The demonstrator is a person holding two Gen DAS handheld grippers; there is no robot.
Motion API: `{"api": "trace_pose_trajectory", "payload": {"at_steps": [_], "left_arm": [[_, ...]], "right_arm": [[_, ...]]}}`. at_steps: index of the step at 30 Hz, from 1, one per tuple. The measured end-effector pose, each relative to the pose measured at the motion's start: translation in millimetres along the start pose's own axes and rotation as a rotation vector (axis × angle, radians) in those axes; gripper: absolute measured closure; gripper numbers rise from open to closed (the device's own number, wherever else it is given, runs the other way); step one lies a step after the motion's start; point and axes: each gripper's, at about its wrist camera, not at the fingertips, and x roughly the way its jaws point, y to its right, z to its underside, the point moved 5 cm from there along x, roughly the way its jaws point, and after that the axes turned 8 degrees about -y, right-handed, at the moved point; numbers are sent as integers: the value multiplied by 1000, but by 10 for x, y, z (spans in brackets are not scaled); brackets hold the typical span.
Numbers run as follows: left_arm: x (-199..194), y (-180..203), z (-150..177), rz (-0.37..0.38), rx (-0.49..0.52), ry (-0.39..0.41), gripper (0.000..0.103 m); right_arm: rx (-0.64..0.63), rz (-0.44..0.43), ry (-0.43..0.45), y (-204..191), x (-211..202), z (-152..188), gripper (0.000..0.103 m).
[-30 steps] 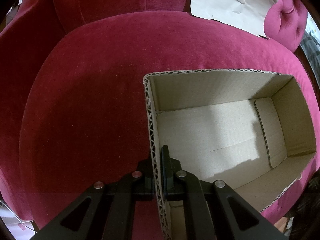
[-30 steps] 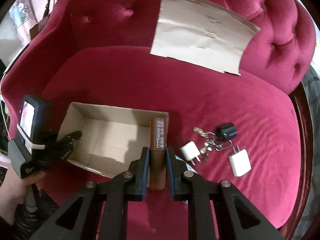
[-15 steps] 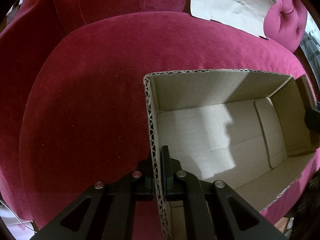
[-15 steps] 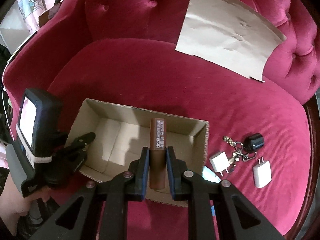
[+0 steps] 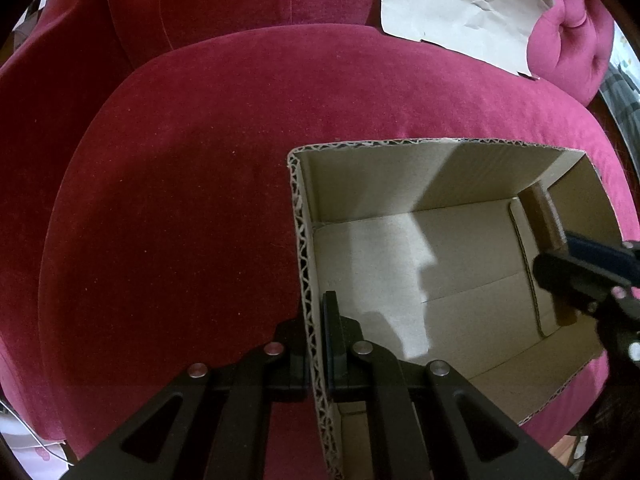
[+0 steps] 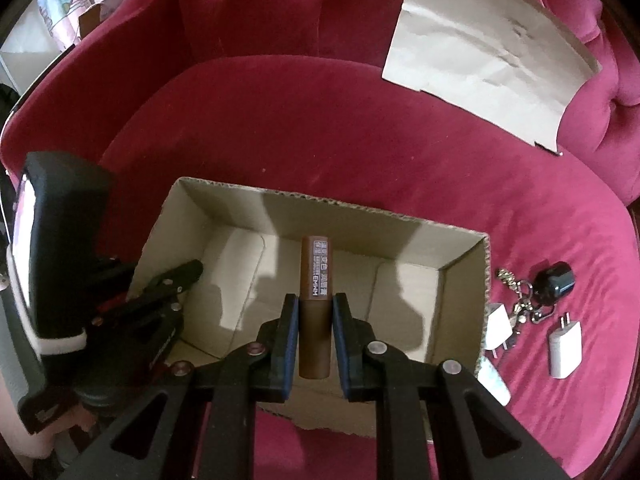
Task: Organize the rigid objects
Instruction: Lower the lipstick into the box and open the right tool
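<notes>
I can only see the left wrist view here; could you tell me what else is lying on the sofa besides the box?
Observer: Right of the cardboard box lie two white chargers, a black fob and keys, all outside it.
Operator: Thank you. What is the brown thing at my right edge?
Observer: A brown tube with a printed white label, clamped between the jaws of the right gripper above the box floor.
Operator: And does anything lie in the box?
Observer: No, the floor looks bare; the left gripper pinches the box's left wall.
</notes>
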Motion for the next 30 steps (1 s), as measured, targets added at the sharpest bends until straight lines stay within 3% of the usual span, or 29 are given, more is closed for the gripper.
{"api": "trace_pose_trajectory", "payload": {"at_steps": [8,9,10,12,17,30], "left_arm": [[6,-22,6,0,1,2,98],[5,-21,7,0,1,2,98],[5,-21,7,1,0,2,98],[6,-21,9,-2,1,3,98],[7,-23,11,-3,1,5,98],[11,-23,16,-4,-1,5,98]], "right_arm": [[-2,-23,-12,24,59,-13,85],[-1,-23,-11,30,55,-18,81],[3,-16,-9,43,48,-19,61],[24,-1,12,94,9,-17,38],[33,35,50,172,-68,-57,1],[37,63,68,215,-190,-13,0]]}}
